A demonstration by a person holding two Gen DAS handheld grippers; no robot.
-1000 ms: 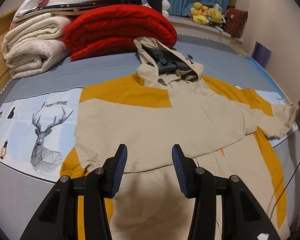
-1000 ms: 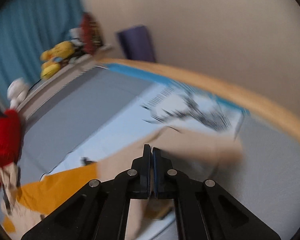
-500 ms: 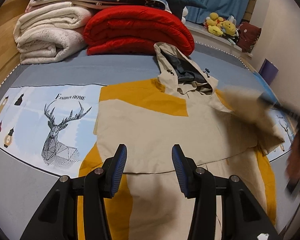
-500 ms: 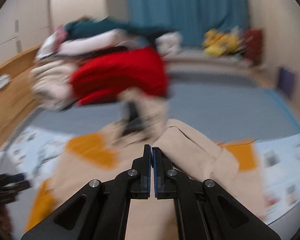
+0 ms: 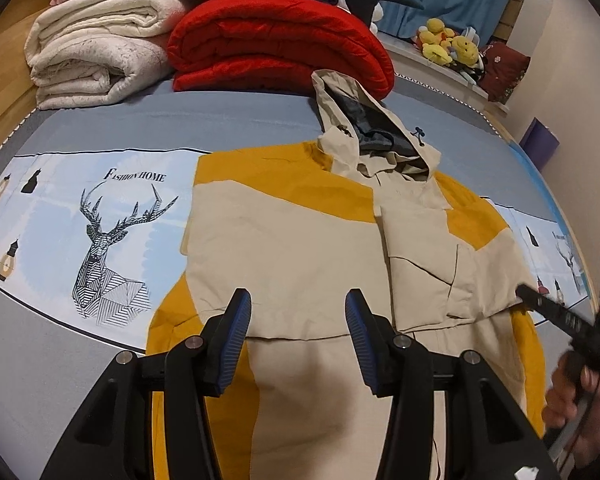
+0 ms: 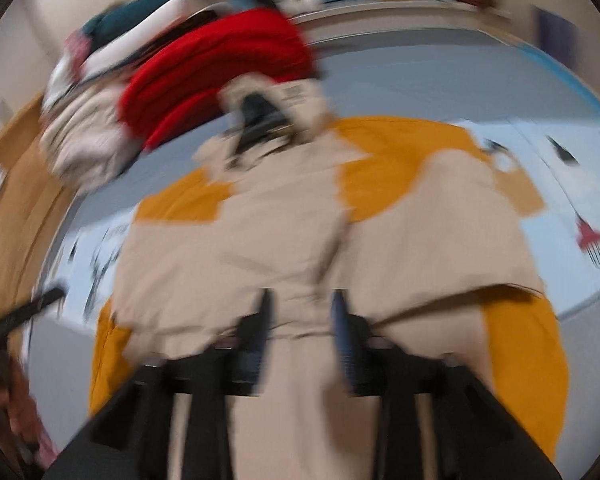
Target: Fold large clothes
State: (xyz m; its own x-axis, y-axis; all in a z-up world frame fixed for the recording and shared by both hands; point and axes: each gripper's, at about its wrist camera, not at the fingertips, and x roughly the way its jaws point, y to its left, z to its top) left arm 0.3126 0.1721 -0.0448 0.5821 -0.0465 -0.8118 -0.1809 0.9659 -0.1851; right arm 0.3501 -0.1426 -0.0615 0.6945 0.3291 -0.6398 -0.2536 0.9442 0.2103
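A beige and mustard hooded jacket [image 5: 300, 248] lies flat on the bed, hood towards the blankets. Both sleeves are folded in across its chest; the right sleeve [image 5: 452, 264] lies over the right half. My left gripper [image 5: 298, 340] is open and empty above the jacket's lower body. My right gripper [image 6: 302, 328] is open and empty above the jacket [image 6: 300, 240] near its waist; that view is blurred. The right gripper also shows at the right edge of the left wrist view [image 5: 556, 312].
A red quilt [image 5: 276, 48] and cream blankets [image 5: 96, 52] are stacked behind the hood. The bedsheet has a deer print [image 5: 112, 240] left of the jacket. Plush toys [image 5: 448, 44] sit on a ledge at the back right. A wall runs along the right.
My right gripper carried the right sleeve across onto the jacket's chest, let it go and opened. My left gripper stayed open over the lower body.
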